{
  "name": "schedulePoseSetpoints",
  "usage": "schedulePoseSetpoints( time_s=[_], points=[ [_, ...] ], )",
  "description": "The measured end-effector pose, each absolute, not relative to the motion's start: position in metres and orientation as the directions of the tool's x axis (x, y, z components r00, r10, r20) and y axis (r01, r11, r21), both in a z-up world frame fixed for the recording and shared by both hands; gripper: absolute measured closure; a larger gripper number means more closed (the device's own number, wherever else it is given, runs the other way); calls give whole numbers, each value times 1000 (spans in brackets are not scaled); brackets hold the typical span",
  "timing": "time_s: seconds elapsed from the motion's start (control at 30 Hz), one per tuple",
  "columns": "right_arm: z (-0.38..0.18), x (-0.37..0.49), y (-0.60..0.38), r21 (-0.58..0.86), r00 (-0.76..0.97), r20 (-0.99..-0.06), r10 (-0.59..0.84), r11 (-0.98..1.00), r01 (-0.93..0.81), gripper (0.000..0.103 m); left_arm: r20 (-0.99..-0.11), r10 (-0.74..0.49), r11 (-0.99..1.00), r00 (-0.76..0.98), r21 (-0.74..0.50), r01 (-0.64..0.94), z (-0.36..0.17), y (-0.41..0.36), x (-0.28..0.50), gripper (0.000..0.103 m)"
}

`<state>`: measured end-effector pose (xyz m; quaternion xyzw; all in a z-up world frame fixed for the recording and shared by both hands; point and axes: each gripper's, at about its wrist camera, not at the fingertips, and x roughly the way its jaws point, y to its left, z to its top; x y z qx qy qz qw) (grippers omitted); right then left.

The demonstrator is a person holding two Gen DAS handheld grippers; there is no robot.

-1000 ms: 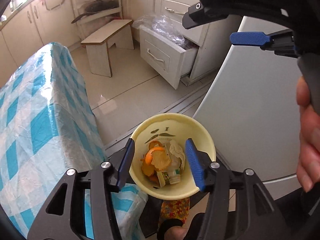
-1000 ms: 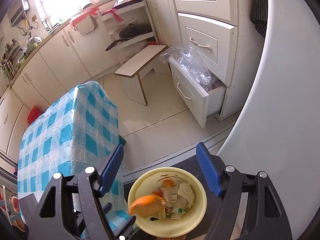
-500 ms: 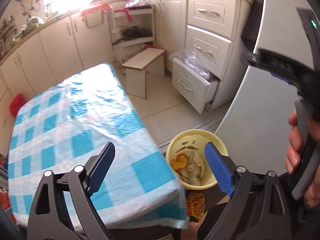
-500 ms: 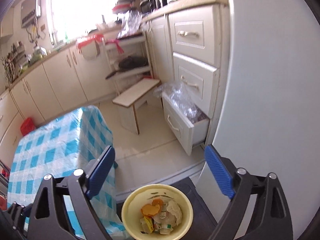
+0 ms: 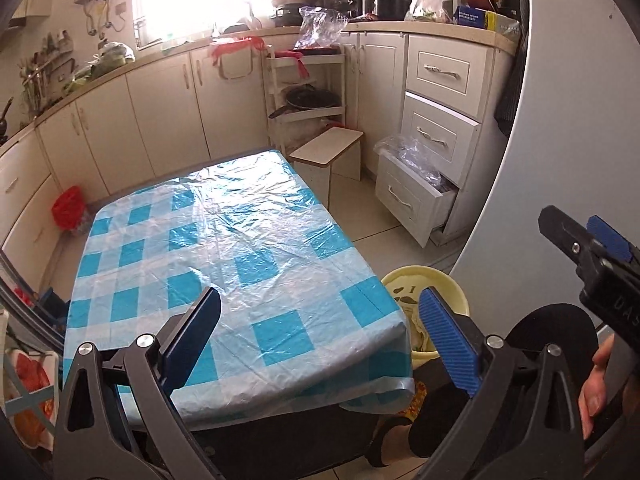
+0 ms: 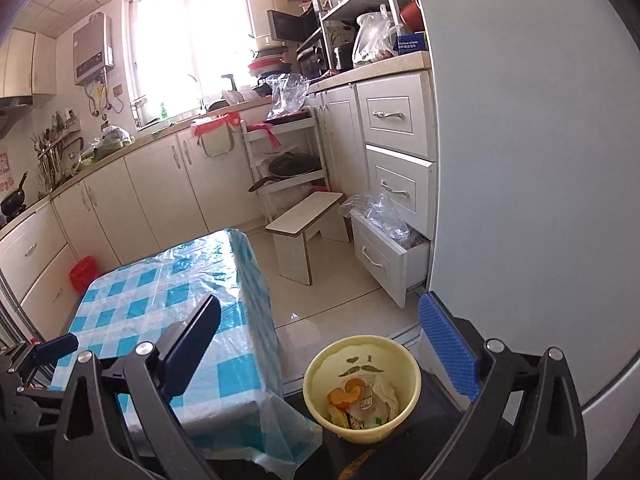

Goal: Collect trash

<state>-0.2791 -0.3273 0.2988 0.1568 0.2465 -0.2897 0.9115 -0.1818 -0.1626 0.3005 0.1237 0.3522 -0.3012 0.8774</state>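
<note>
Yellow bin (image 6: 362, 388) of scraps sits between checked table (image 5: 224, 264) and fridge (image 6: 540, 160); both tongs (image 5: 320, 336) (image 6: 320, 344) released.

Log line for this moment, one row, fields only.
left hand-held gripper: open, empty | right hand-held gripper: open, empty | yellow bin: on floor beside table, holds peel and wrappers | tabletop: bare

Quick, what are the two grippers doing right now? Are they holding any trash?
Left gripper: open, holding nothing, over the checked table.
Right gripper: open, holding nothing; the trash sits in the yellow bowl below.
</note>
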Motion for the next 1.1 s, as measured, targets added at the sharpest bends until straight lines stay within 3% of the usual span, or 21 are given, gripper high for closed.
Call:
schedulePoseSetpoints(
  time_s=[0.37,1.1],
  points=[
    [318,-298,-275,53,664,-557,-498,777,627,7,-636,-447,811,629,10,586,330,-123,-197,8],
    [320,-306,-253,41,682,-535,-499,791,611,7,-607,-437,823,664,27,567,340,-109,-209,8]
  ],
)
